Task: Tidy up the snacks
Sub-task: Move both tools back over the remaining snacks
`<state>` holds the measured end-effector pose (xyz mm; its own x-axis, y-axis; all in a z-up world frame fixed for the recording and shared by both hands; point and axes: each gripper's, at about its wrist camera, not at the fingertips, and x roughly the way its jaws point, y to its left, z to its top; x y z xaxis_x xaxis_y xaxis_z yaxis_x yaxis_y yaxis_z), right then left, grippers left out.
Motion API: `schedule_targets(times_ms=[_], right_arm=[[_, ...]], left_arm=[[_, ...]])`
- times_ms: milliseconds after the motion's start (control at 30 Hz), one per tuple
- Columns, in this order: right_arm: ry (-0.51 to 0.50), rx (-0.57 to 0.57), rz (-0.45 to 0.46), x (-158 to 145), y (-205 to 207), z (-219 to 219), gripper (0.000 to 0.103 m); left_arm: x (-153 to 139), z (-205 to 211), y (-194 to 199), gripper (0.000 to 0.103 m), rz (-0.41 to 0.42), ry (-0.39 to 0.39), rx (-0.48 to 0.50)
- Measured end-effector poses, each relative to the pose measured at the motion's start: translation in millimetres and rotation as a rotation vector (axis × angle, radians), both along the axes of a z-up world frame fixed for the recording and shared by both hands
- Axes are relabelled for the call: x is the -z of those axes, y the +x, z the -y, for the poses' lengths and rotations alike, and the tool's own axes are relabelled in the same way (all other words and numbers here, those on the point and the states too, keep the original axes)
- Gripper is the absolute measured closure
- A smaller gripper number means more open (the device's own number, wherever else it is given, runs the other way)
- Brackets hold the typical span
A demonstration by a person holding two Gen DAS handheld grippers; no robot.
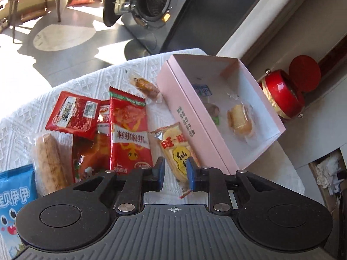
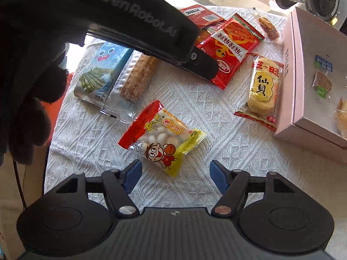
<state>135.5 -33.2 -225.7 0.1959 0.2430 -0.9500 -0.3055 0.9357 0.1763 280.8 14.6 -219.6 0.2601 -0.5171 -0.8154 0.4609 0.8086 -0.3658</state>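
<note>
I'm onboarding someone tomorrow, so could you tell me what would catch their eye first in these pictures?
Probably the bright snack packets scattered over the white cloth, above all the red and yellow cartoon packet lying just ahead of the open right gripper. Next, the open pink box at the cloth's right edge, with a few wrapped snacks inside.

Glossy plastic snack wrappers (image 2: 164,138); textured woven tablecloth (image 2: 195,99); matt cardboard box (image 1: 195,119).

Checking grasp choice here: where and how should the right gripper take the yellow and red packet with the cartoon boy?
The cartoon packet lies flat and diagonal on the white cloth, clear of other snacks. Probably best from above, the open right gripper pinching across its narrow width at the puffy middle.
</note>
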Motion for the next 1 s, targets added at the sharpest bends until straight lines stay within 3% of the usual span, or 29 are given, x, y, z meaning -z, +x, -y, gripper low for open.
schedule_targets(times_ms=[200,300,500,600,733,833,900,1000], right_arm=[[-0.034,0.083,0.014,-8.6,-15.6,33.1,0.033],[-0.051,0.100,0.060,-18.2,-20.4,48.1,0.033],[-0.031,0.153,0.111,-24.4,-8.0,69.5,0.030],[-0.009,0.159,0.125,-23.3,-1.8,70.7,0.030],[-0.002,0.140,0.132,-23.0,-4.1,66.2,0.030],[-0.022,0.118,0.141,-22.5,-10.2,63.6,0.030],[-0.032,0.115,0.134,-21.5,-12.7,64.9,0.030],[-0.029,0.131,0.122,-20.3,-14.0,70.9,0.030]], left_arm=[[35.4,43.0,60.7,0.078,-0.019,0.043,-0.049],[36.3,54.6,53.8,0.079,-0.003,0.086,0.068],[36.0,45.2,5.5,0.080,-0.097,0.144,0.310],[17.1,35.8,12.3,0.079,-0.025,0.138,0.272],[3.5,46.6,64.1,0.079,0.126,0.155,0.127],[15.5,59.5,108.2,0.079,0.100,0.138,0.018],[29.0,70.0,125.1,0.079,0.061,0.161,0.033],[41.8,77.4,119.2,0.079,0.031,0.212,0.171]])
